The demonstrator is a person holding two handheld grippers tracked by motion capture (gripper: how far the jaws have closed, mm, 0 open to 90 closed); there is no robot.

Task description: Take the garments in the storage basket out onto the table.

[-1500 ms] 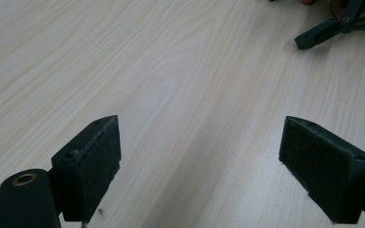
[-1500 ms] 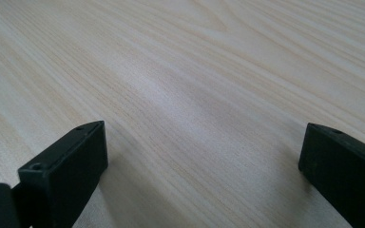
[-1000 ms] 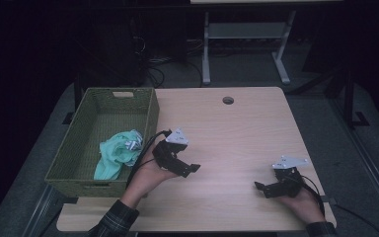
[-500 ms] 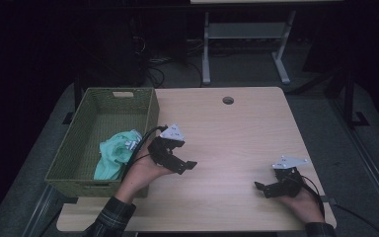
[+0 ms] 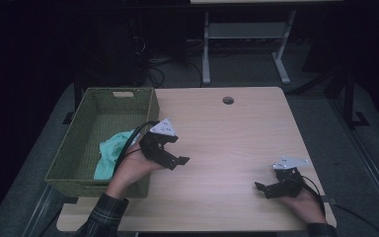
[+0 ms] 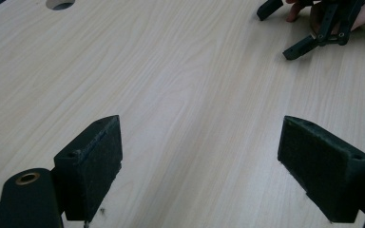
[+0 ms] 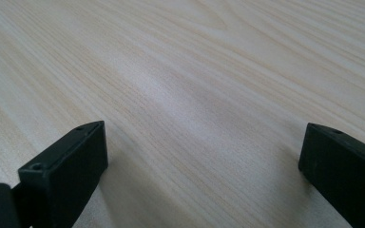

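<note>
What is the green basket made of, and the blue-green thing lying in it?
The basket looks woven, perhaps from wicker or paper cord: its walls show a tight criss-cross weave with a matte olive finish. The blue-green thing seems to be soft cloth: it lies crumpled in folds. Which fabric cannot be told.

Left hand-held gripper (image 5: 176,162) raised, jaws wide, right hand-held gripper (image 5: 262,189) low, gaping

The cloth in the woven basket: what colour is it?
The cloth is mint green, seen best in the high view, lying in the green basket.
</note>
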